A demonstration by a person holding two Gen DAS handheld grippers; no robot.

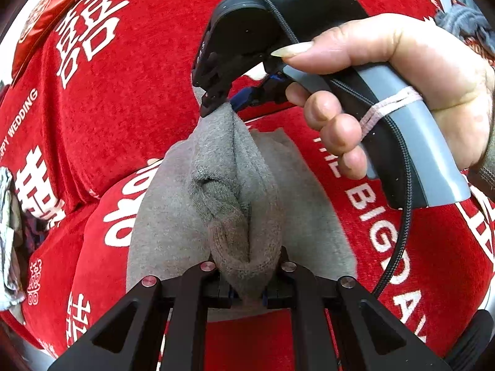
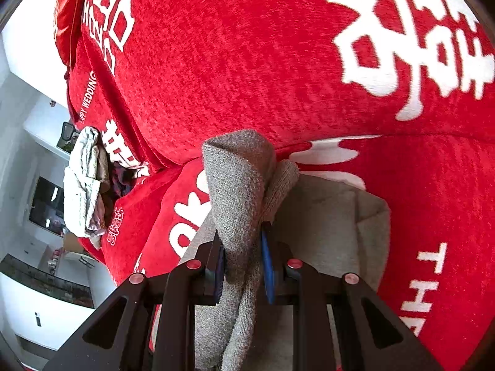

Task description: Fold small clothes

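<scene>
We held a grey sock (image 1: 235,191) stretched above the red sofa cover (image 1: 130,92): our left gripper (image 1: 247,290) pinched its near end, our right gripper (image 2: 243,266) its far end; soft, light, limp knit, best held by the ends
</scene>
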